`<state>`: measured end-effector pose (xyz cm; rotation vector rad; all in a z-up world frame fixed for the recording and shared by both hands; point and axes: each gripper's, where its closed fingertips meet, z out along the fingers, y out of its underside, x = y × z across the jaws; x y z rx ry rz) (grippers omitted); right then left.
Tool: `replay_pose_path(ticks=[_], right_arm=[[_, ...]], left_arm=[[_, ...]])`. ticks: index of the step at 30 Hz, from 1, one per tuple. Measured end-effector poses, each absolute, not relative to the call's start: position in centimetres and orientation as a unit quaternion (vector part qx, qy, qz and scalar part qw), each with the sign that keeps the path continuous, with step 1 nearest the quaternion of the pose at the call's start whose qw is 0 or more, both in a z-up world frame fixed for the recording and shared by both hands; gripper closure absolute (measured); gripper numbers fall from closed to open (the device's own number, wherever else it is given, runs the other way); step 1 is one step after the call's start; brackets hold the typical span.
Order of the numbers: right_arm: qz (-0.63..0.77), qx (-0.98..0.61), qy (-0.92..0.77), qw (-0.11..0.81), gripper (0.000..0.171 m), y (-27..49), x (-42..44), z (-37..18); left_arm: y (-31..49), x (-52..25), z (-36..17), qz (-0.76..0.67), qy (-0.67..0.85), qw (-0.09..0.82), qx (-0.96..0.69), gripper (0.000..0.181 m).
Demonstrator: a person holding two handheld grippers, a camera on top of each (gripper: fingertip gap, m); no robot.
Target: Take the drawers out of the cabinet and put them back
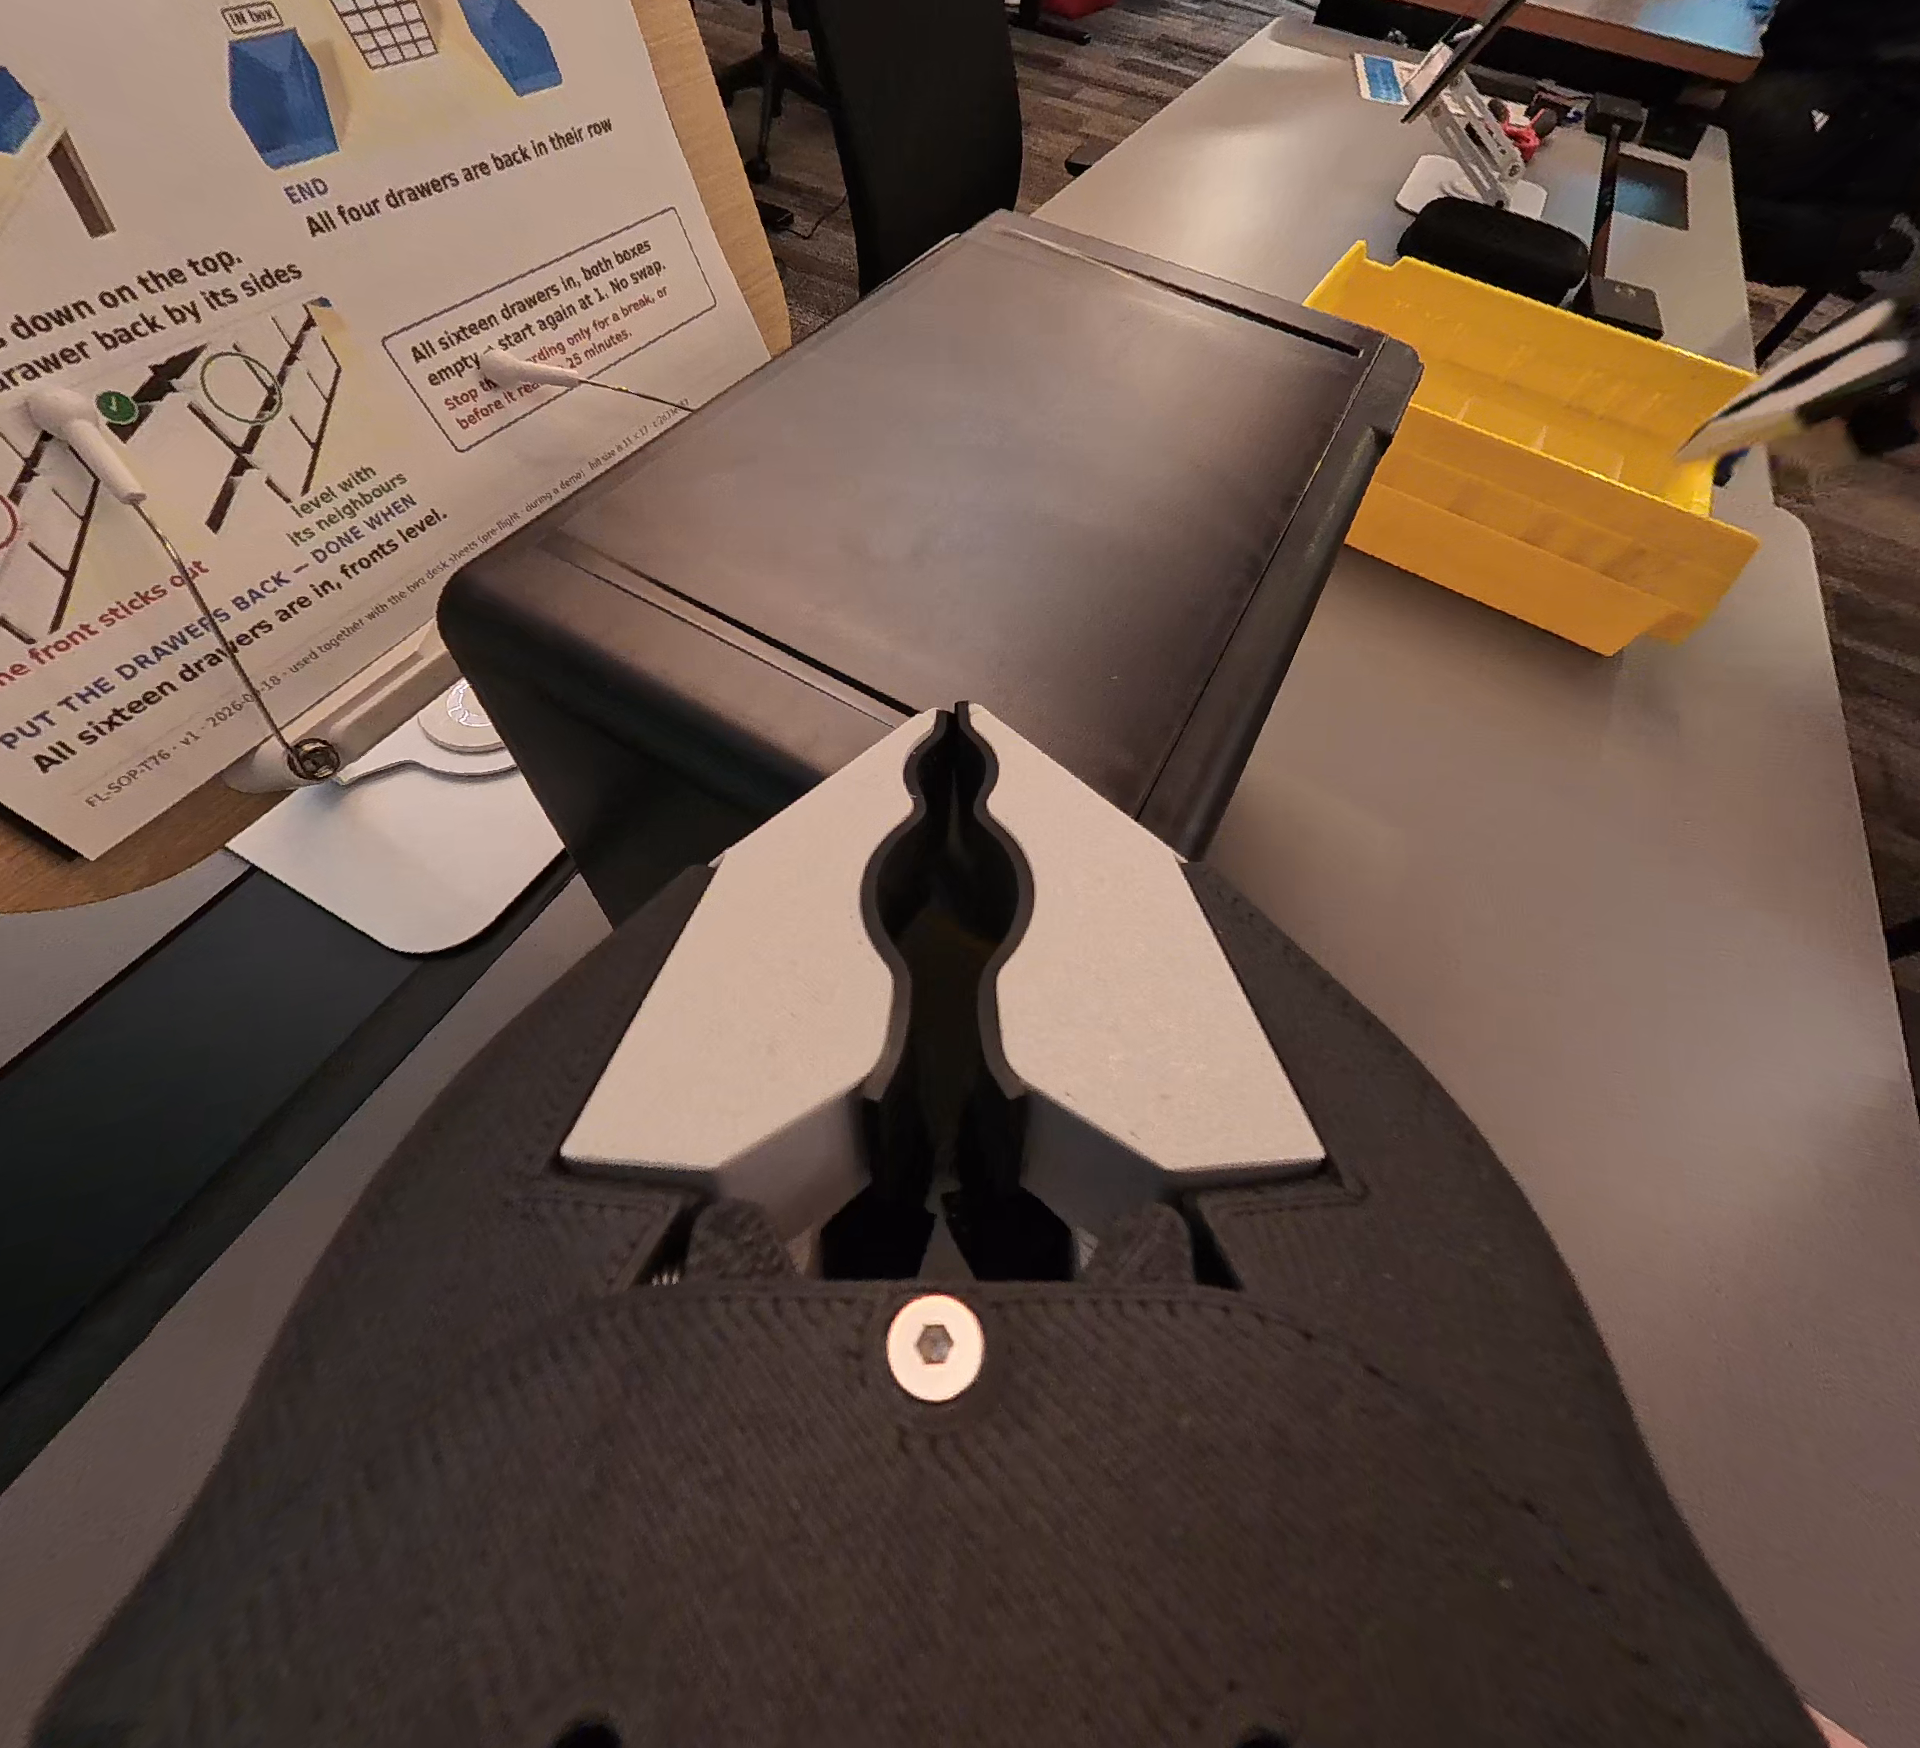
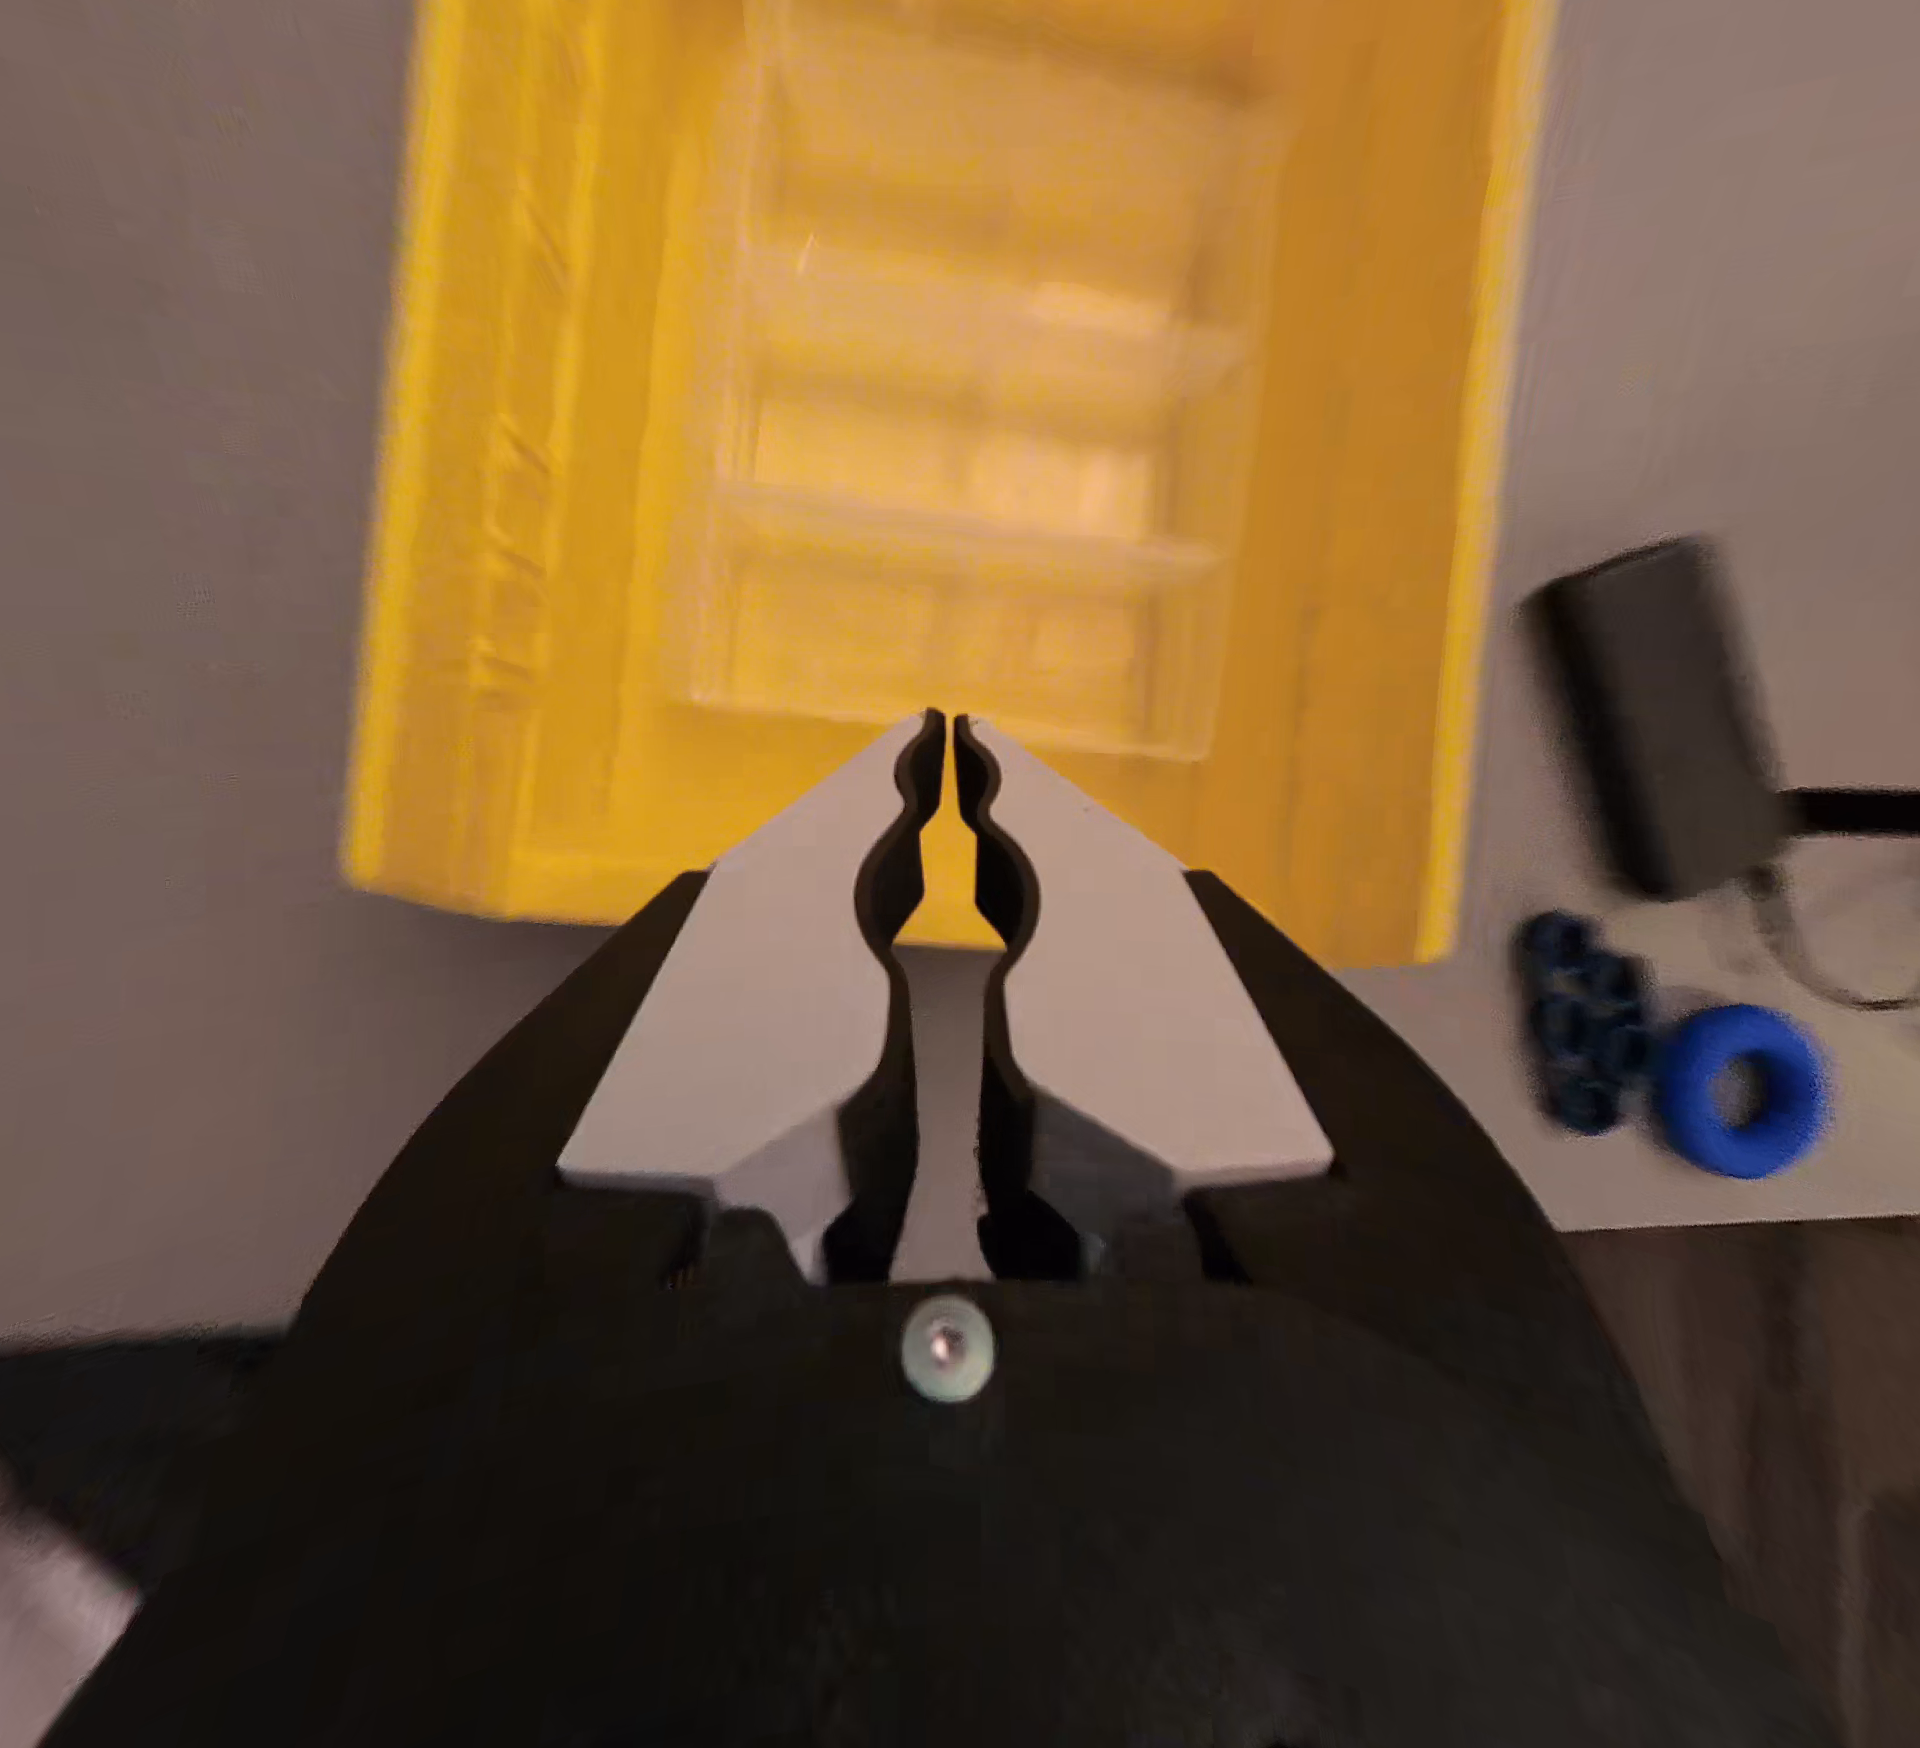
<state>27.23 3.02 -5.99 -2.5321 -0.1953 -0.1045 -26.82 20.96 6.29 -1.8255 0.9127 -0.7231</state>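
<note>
The left gripper (image 1: 954, 711) rests over the near edge of the black cabinet (image 1: 966, 451), its jaws pressed together on nothing. The right gripper (image 2: 943, 717) hangs over the near end of the yellow bin (image 2: 499, 451), which sits at the desk's (image 1: 1507, 867) right edge just beside the cabinet; its tips are all but touching and hold nothing. Clear drawers (image 2: 966, 410) lie stacked in the bin.

The step in hand looks like fetching a drawer from the bin for its return to the cabinet. To do it well, the right jaws should spread first, then come down on one wall of the nearest drawer only, not two walls at once, and lift it level so that the ones beneath stay put. The left gripper would do best bracing the cabinet top.

The cabinet's front and its slots are hidden, so how many drawers are out cannot be told. The right view is smeared; the drawers' count and edges are unclear. A blue ring (image 2: 1740, 1090) lies near the desk's right edge.
</note>
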Motion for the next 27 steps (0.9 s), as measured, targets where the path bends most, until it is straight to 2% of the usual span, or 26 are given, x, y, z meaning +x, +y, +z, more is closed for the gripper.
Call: replay_pose_path(ticks=[4, 7, 11, 16, 19, 22, 24, 25, 26, 27], right_arm=[[-0.122, -0.845, -0.111, 0.51, 0.155, 4.9, 23.2, 4.8], [-0.035, -0.783, -0.186, 0.593, 0.145, 6.3, 15.4, 8.3], [0.083, -0.717, -0.279, 0.633, 0.131, 9.9, 5.2, 9.5], [0.063, -0.686, -0.33, 0.645, 0.13, 13.7, -0.1, 8.8], [0.055, -0.675, -0.316, 0.664, 0.128, 12.2, 1.1, 10.0], [-0.007, -0.686, -0.272, 0.674, 0.123, 9.9, 7.6, 11.5], [-0.065, -0.719, -0.222, 0.655, 0.118, 8.9, 14.7, 11.8], [-0.091, -0.742, -0.186, 0.637, 0.112, 8.5, 19.1, 11.6], [-0.103, -0.768, -0.151, 0.613, 0.109, 8.1, 23.4, 10.9], [-0.107, -0.792, -0.123, 0.588, 0.109, 7.8, 27.4, 10.0]], left_arm=[[21.0, -26.8, 6.3, -0.287, 0.369, 0.469, -0.749, 0.181], [21.0, -26.9, 6.3, -0.282, 0.367, 0.47, -0.752, 0.181], [21.0, -26.9, 6.3, -0.278, 0.362, 0.47, -0.755, 0.181], [21.1, -27.1, 6.3, -0.254, 0.356, 0.469, -0.767, 0.181], [21.2, -28.3, 8.2, -0.224, 0.302, 0.5, -0.78, 0.181], [16.8, -28.6, 13.2, -0.28, 0.249, 0.565, -0.735, 0.179], [13.0, -29.8, 16.3, -0.291, 0.207, 0.617, -0.702, 0.165], [11.3, -30.9, 16.9, -0.269, 0.188, 0.636, -0.698, 0.15], [10.0, -32.6, 16.6, -0.225, 0.17, 0.644, -0.711, 0.131], [8.9, -35.0, 15.5, -0.166, 0.148, 0.636, -0.739, 0.103]])
